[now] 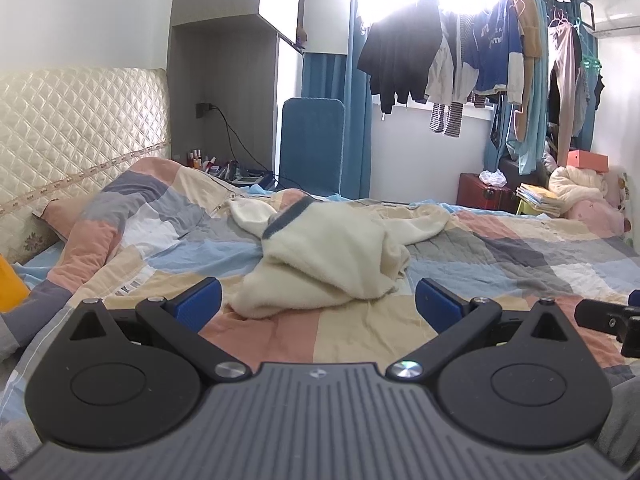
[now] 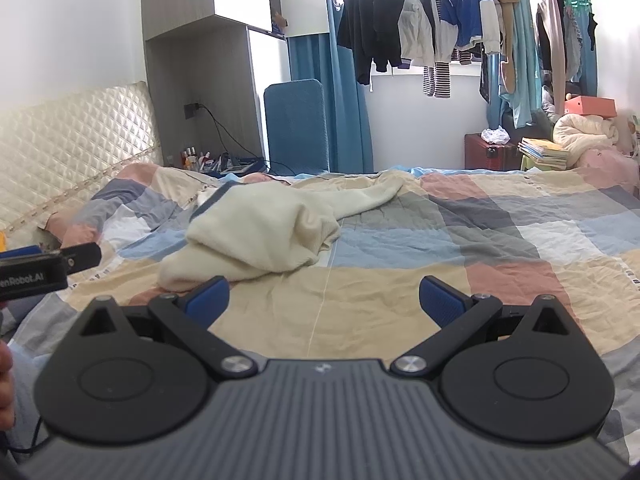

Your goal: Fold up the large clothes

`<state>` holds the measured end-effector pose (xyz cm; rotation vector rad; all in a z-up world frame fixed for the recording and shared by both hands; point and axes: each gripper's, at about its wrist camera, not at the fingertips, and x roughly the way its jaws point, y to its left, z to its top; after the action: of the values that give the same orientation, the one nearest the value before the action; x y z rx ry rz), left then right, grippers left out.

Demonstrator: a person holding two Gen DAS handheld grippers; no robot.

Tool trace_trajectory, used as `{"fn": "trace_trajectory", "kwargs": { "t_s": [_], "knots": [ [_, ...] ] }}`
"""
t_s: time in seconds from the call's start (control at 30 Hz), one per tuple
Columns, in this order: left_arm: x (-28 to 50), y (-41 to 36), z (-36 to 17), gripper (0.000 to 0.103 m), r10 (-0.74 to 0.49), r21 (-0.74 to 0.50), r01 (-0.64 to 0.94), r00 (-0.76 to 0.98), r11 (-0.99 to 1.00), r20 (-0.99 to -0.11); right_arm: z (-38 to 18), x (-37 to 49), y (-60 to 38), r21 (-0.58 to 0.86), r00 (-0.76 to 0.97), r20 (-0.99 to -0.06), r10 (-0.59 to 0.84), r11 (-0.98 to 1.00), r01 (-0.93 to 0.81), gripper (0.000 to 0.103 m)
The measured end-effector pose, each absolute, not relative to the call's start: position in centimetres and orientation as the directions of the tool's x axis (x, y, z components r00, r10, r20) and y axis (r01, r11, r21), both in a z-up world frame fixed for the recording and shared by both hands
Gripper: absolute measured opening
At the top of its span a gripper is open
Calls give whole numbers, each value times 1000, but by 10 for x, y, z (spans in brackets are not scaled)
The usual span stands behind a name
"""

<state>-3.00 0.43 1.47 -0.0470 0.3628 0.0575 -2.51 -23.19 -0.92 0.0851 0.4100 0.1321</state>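
Hovering low over the quilt, the left gripper has its jaws spread wide, nothing between them. The right gripper alongside is released too, gripping nothing. Ahead of both, the cream garment lies crumpled mid-bed, untouched, one sleeve trailing toward the far edge near the blue chair.

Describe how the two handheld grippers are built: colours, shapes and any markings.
Both the left gripper and right gripper share one design: ribbed grey body, two black rounded discs, black linkage arms with silver pivot screws, blue textured finger pads. White lettering ending "Robot.AI" marks the left unit's side.
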Motion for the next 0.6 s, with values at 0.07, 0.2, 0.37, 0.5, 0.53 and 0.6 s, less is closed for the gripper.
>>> {"fn": "trace_trajectory", "kwargs": {
  "t_s": [0.07, 0.2, 0.37, 0.5, 0.53, 0.6],
  "knots": [
    [-32, 5, 15, 103, 44, -37, -61, 935, 997, -352, -9, -27, -231, 111, 908, -391, 147, 987, -112, 103],
    [-36, 9, 18, 103, 26, -59, -50, 936, 997, -351, -7, -29, -230, 113, 909, -389, 151, 987, -116, 103],
    [-41, 11, 23, 103, 9, -71, -36, 939, 997, -344, -1, -38, -228, 112, 915, -373, 152, 987, -118, 103],
    [-46, 12, 25, 103, 0, -77, -27, 941, 997, -339, 3, -43, -228, 109, 920, -364, 145, 988, -112, 103],
    [-46, 12, 25, 103, 0, -74, -26, 941, 997, -337, 3, -44, -229, 115, 921, -359, 150, 987, -116, 103],
    [-47, 14, 25, 103, 4, -70, -29, 941, 997, -339, 2, -44, -229, 130, 919, -360, 162, 984, -123, 103]
  ]
}}
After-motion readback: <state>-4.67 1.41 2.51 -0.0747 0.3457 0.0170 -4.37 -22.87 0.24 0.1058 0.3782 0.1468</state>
